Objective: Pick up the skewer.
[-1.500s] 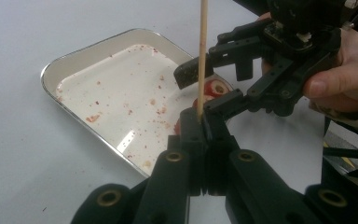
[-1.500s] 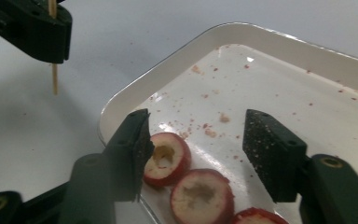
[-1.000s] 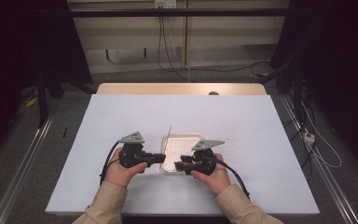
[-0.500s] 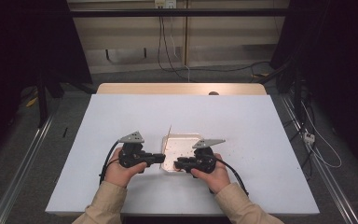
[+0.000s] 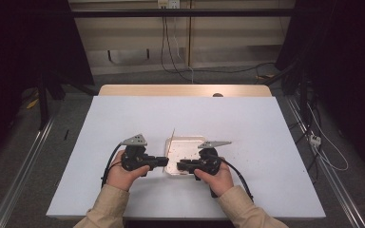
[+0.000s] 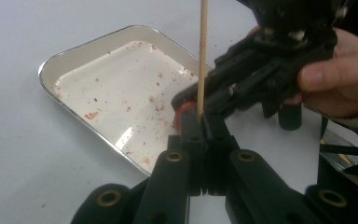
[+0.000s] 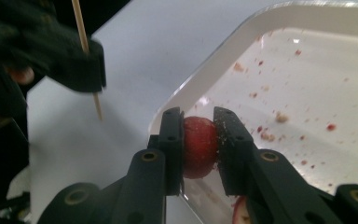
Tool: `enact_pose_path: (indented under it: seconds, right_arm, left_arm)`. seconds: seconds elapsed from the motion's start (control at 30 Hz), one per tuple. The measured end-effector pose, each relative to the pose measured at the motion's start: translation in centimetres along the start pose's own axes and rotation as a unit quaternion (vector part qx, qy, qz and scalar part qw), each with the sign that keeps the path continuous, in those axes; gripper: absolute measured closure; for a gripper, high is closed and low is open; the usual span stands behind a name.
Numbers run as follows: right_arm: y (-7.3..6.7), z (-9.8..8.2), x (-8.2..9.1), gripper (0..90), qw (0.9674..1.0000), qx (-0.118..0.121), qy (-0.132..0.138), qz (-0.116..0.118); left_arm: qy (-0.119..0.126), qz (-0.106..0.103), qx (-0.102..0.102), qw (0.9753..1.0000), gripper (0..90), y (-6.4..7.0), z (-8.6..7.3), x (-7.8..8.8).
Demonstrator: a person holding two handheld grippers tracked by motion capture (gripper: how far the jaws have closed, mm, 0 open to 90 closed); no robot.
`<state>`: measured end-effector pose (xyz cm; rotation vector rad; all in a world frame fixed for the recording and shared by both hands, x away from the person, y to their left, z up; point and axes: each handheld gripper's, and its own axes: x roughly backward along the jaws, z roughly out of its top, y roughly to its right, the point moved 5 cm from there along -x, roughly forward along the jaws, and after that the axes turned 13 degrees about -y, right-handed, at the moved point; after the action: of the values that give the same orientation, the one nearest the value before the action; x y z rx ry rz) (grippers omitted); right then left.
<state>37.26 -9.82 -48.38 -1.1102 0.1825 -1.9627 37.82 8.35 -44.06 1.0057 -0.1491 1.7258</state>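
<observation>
Two grippers meet over one tray, one skewer and one red piece in play

Both hands rest low, wrists on the table, jaws pointing inward at each other. The left gripper (image 6: 199, 123) is pressed together on a single wooden skewer (image 6: 203, 51), held upright by the tray's (image 5: 190, 141) edge. The right gripper (image 7: 199, 122), its jaws having just been closing, pinches one red fruit piece (image 7: 198, 145) over the crumb-strewn tray's rim.

No text, label, brand or number is legible on anything here (grippers, tray, table alike).
</observation>
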Motion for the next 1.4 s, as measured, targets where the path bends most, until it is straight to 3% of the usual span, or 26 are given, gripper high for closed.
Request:
enact_pose_path:
  seconds: [0.03,0.07,0.2,0.4,0.87,1.4]
  right_arm:
    - [0.3,0.6,0.9,74.2,0.9995,-0.019,0.025,0.004]
    - [0.3,0.6,0.9,74.2,0.9995,-0.019,0.025,0.004]
    - [1.2,2.0,3.4,74.2,0.9949,-0.059,0.081,0.01]
    - [1.8,3.1,5.4,74.2,0.9911,-0.068,0.114,0.004]
    - [1.2,4.2,7.3,74.3,0.9891,-0.056,0.136,-0.004]
    - [0.9,5.2,7.9,74.3,0.9879,-0.048,0.148,-0.008]
  left_arm:
    - [-0.001,-0.001,-0.001,1.0,89.1,0.0,0.0,0.0]
    - [-0.004,-0.001,0.0,1.0,89.1,0.1,0.0,0.0]
    - [-0.019,-0.003,-0.004,0.9998,89.2,0.7,-0.1,-0.3]
    - [-0.055,-0.008,-0.007,0.9985,89.2,1.8,-0.9,-1.5]
    - [-0.071,-0.009,-0.006,0.9974,89.3,1.7,-1.5,-2.7]
    - [-0.07,-0.014,-0.006,0.9974,89.3,1.8,-1.5,-2.5]
